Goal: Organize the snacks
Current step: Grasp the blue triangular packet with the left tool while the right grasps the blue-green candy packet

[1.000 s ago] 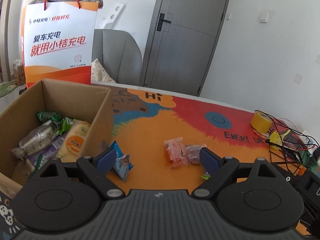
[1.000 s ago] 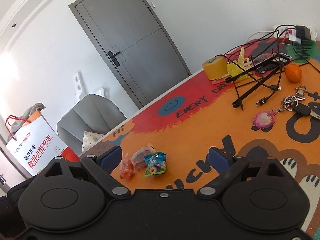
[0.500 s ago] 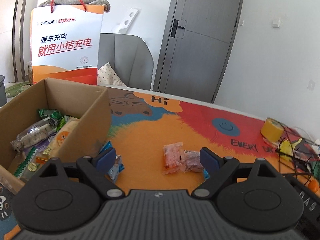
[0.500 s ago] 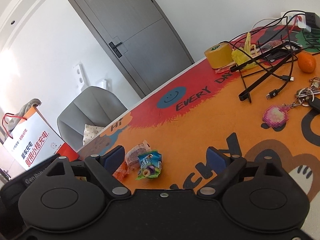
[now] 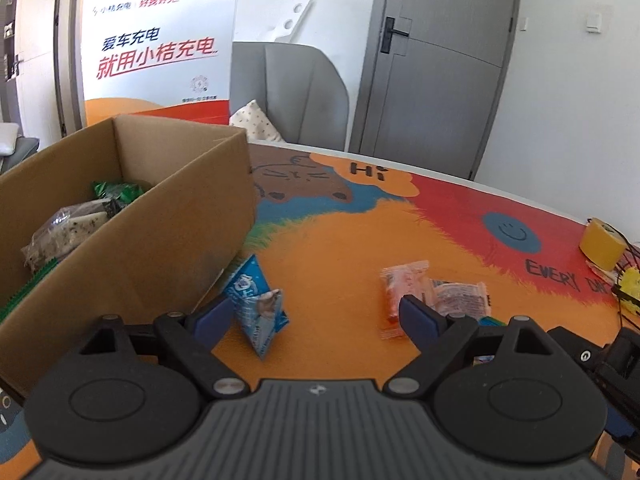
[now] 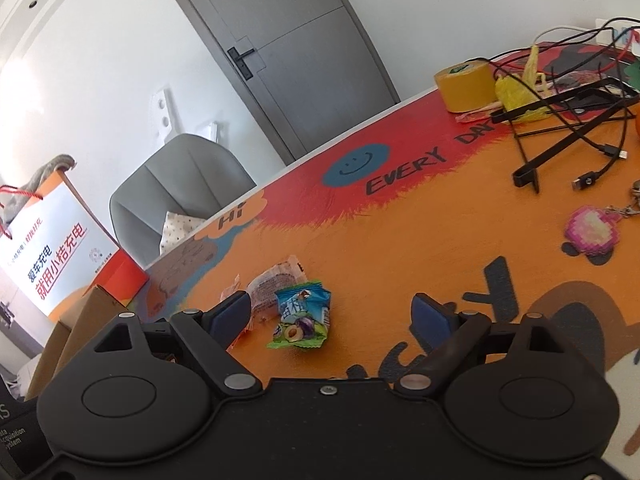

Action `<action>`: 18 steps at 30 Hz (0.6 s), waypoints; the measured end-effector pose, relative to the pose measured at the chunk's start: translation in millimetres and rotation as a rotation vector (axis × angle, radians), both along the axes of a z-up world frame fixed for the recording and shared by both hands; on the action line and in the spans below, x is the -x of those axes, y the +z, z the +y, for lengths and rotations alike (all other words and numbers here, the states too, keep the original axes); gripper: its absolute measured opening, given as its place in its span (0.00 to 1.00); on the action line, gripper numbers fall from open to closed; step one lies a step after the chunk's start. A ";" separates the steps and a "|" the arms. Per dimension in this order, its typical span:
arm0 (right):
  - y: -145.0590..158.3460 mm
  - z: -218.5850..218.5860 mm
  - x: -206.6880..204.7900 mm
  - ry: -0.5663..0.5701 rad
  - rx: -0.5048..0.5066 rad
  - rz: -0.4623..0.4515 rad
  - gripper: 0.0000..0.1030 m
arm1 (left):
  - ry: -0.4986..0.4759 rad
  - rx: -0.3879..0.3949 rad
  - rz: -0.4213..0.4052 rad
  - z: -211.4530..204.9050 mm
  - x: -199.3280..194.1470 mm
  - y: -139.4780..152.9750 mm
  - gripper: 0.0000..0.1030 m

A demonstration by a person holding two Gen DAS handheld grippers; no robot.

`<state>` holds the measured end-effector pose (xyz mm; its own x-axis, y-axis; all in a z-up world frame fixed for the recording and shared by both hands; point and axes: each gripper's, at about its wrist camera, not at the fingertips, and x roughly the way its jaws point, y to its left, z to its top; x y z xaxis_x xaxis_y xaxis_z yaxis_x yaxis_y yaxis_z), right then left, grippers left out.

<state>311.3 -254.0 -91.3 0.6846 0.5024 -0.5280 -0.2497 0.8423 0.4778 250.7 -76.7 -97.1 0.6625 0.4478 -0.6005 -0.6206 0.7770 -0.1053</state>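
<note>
An open cardboard box (image 5: 168, 240) stands at the left of the orange table mat, with several wrapped snacks (image 5: 68, 232) inside. A blue snack packet (image 5: 256, 304) lies by the box's near corner, just inside my left gripper's left finger. My left gripper (image 5: 314, 320) hangs open and low over the mat, holding nothing. An orange packet (image 5: 400, 292) and a clear pinkish packet (image 5: 460, 296) lie by its right finger. In the right wrist view a green-blue plum candy packet (image 6: 302, 316) lies between the wide jaws of my right gripper (image 6: 332, 314), untouched. The clear packet (image 6: 276, 284) lies just behind it.
A yellow tape roll (image 6: 466, 82), tangled black cables (image 6: 560, 128), a pink pixel keychain (image 6: 592, 236) and a yellow bag (image 6: 516, 92) crowd the right end of the table. Behind the box stands a white-orange paper bag (image 5: 156, 44). A grey chair (image 5: 288, 92) is beyond the far edge.
Both grippers have sunk closer to the mat. The blue packet now sits by the left gripper's left finger, and the green-blue packet looms larger between the right gripper's jaws.
</note>
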 end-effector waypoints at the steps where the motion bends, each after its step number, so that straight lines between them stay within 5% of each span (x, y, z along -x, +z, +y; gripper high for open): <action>1: 0.0 3.6 -0.8 0.005 0.008 -0.001 0.84 | 0.008 0.003 0.000 3.2 0.4 -1.1 0.87; 13: -9.1 37.6 -17.1 0.026 0.085 0.031 0.67 | 0.069 0.061 0.011 33.1 -9.3 -18.1 0.84; 18: -10.5 46.9 -19.8 0.021 0.122 0.022 0.55 | 0.080 0.043 0.006 35.6 -11.6 -22.1 0.62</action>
